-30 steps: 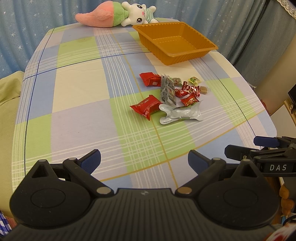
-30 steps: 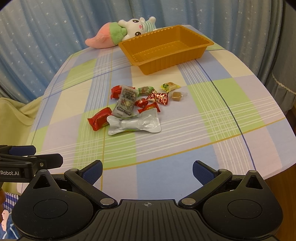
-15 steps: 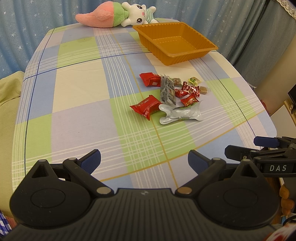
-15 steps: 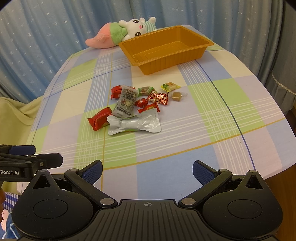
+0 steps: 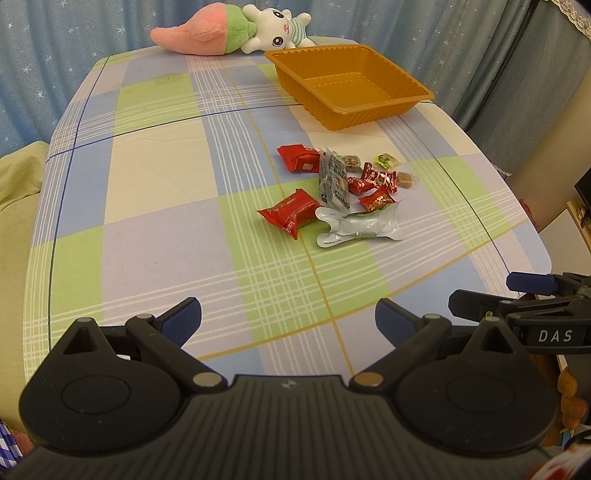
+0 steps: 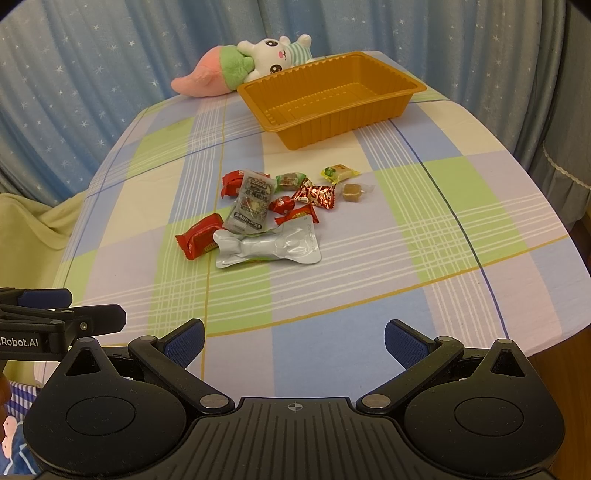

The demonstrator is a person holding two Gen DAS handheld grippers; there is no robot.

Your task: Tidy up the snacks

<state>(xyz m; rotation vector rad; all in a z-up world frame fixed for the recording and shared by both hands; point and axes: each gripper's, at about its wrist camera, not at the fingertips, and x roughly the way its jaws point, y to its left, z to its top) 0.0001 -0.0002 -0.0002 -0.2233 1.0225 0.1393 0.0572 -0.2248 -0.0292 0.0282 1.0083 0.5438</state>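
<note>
A pile of snacks lies mid-table: a silver pouch [image 5: 360, 227] [image 6: 269, 247], a red packet [image 5: 290, 213] [image 6: 197, 240], a second red packet [image 5: 299, 158], a grey sachet [image 5: 334, 184] [image 6: 251, 202] and several small wrapped candies [image 6: 314, 194]. An empty orange tray [image 5: 384, 101] [image 6: 332, 122] stands beyond them at the far side. My left gripper [image 5: 288, 319] is open and empty over the near table edge. My right gripper [image 6: 293, 341] is open and empty, also near the front edge, well short of the snacks.
A pink, green and white plush toy [image 5: 229, 27] [image 6: 240, 64] lies behind the tray at the table's far edge. Blue starred curtains hang behind. The checked tablecloth [image 5: 166, 184] covers the table. A yellow-green cushion [image 5: 14, 192] sits left of the table.
</note>
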